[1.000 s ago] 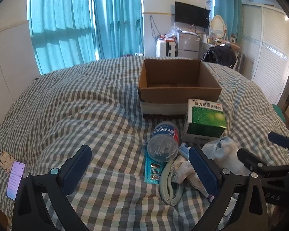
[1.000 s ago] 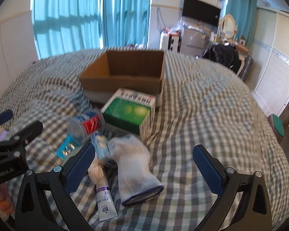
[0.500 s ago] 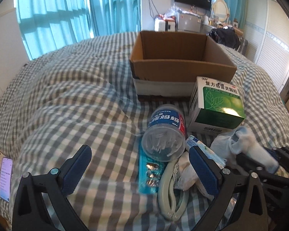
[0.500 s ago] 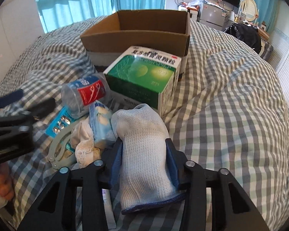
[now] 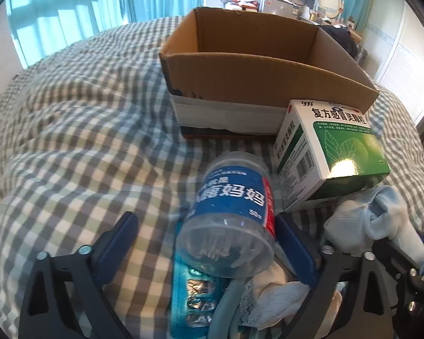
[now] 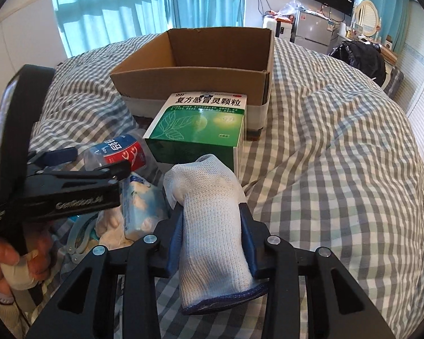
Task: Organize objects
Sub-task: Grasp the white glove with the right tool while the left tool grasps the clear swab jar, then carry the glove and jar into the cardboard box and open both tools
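Note:
A clear plastic jar (image 5: pixel 231 197) with a blue and red label lies on its side on the checked bed. My left gripper (image 5: pixel 205 220) straddles it, jaws closing, and its left finger is still clear of the jar. From the right wrist the same jar (image 6: pixel 118 152) shows beside the left gripper (image 6: pixel 97 159). My right gripper (image 6: pixel 212 210) is shut on a white knit glove (image 6: pixel 212 240) with a blue cuff, its jaws still squeezing in. A green medicine box (image 6: pixel 200 124) sits just beyond. Behind it stands an open cardboard box (image 6: pixel 189 82), which looks empty.
Under and beside the jar lie a blue blister pack (image 5: pixel 192 291), a tissue pack (image 6: pixel 140 203), a crumpled white cloth (image 5: pixel 279 296) and a grey clip (image 6: pixel 79 237). A person's hand (image 6: pixel 2 254) holds the left gripper. The checked sheet (image 6: pixel 339 141) spreads to the right.
Both grippers have dropped toward the pile. The right one went from wide open to shut on the white glove. The left one moved forward until the jar lay between its fingers.

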`<move>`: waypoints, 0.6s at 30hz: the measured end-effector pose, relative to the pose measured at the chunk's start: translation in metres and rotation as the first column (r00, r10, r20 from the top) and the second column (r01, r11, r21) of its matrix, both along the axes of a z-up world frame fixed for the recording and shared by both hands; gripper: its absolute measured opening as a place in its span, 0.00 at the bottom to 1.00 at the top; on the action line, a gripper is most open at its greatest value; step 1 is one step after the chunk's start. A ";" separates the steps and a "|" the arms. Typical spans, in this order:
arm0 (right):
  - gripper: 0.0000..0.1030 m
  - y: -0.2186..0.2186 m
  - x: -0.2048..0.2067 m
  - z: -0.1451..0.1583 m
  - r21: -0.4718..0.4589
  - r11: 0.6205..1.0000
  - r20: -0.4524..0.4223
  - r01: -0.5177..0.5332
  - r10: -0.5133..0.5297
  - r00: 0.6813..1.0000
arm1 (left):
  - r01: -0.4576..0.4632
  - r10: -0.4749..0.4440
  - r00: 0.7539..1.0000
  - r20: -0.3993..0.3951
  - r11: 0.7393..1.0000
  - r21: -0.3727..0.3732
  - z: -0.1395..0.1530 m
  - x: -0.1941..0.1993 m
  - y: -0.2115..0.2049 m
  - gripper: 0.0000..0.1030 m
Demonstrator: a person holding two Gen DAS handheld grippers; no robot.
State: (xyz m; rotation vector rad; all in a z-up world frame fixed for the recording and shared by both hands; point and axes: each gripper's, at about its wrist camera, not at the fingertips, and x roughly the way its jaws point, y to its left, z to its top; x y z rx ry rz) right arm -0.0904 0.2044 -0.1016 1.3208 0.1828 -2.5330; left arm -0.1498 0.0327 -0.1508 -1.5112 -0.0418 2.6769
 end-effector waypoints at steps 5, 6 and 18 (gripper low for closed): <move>0.35 0.003 0.000 -0.003 -0.015 1.000 0.012 -0.002 0.002 1.000 | 0.053 -0.053 0.998 -0.015 0.999 -0.006 0.003 0.004 0.012 0.67; 0.35 0.003 0.000 -0.004 -0.015 1.000 0.011 -0.002 0.002 1.000 | 0.059 -0.059 0.998 -0.020 0.998 -0.018 0.004 0.006 0.014 0.67; 0.35 -0.001 0.010 0.007 0.014 1.000 -0.024 0.003 -0.002 1.000 | 0.058 -0.064 0.995 -0.071 0.995 -0.077 0.026 0.036 0.013 0.66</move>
